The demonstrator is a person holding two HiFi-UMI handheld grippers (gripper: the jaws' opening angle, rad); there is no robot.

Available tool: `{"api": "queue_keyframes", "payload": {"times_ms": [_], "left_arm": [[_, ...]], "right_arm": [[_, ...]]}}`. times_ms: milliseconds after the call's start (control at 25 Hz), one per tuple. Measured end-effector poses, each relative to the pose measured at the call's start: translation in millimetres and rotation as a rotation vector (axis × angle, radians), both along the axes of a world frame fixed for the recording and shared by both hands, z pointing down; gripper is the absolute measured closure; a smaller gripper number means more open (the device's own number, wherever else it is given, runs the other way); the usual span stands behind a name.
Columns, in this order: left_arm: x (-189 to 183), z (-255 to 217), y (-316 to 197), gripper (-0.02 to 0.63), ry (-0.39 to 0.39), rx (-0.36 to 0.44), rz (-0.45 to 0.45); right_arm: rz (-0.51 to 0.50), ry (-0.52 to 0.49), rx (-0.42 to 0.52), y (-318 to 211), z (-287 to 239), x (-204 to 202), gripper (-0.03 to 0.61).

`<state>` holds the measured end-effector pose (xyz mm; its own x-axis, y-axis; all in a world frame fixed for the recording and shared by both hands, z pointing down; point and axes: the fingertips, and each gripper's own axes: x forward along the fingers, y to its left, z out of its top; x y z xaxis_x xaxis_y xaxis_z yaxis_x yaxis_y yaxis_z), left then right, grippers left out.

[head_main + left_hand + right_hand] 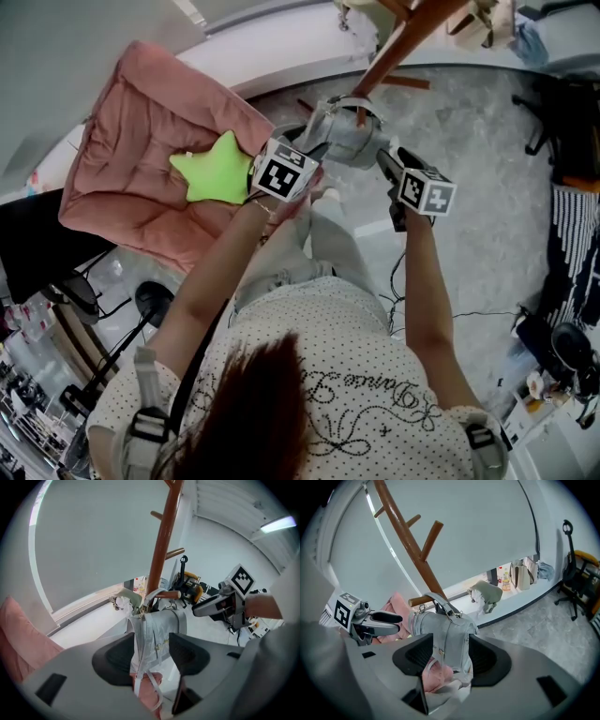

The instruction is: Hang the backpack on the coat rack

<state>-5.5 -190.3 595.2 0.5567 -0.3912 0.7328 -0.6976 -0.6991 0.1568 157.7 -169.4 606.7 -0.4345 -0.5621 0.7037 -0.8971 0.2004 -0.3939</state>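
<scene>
The left hand-held gripper [152, 656] is released, its two dark pads spread wide with nothing pinched between them; the backpack [159, 625] shows through the gap, just beyond the tips. The right hand-held gripper [450, 656] is likewise released, with its jaws wide apart and the same backpack framed between them but not clamped. In the head view the two flank the bag, left gripper on its left side and right gripper on its right. Each points inward with its tips just beside the fabric. The backpack is pale grey and hangs from a short lower peg [419, 601] of the coat rack [161, 541] by its top handle [440, 601], which loops over the peg. Its long axis runs vertically, with the top and handle up at the peg and the base pointing straight down to the floor [469, 141]. Thin pale straps [152, 686] dangle from its lower part in the left gripper view. The rack's brown wooden pole rises above the bag, with more pegs branching off higher up. Farther left in the head view, a pink cushion [141, 141] carries a green star-shaped pillow [217, 171]. To the right, beyond the rack, stands a black office chair [576, 583].
</scene>
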Motion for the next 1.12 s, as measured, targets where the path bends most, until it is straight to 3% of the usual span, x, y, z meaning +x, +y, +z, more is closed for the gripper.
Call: {"api": "queue_keyframes", "payload": {"times_ms": [320, 800, 1120], "left_arm": [[2, -52, -1, 0.427, 0.057, 0.120, -0.028], [9, -133, -4, 0.574, 0.167, 0.295, -0.069], [10, -193, -7, 0.606, 0.275, 0.400, -0.090]], "right_arm": [[-0.010, -0.013, 0.118, -1, -47, -7, 0.356], [-0.002, 0.032, 0.377, -2, -148, -6, 0.495], [0.028, 0.042, 0.519, -1, -219, -7, 0.562]]}}
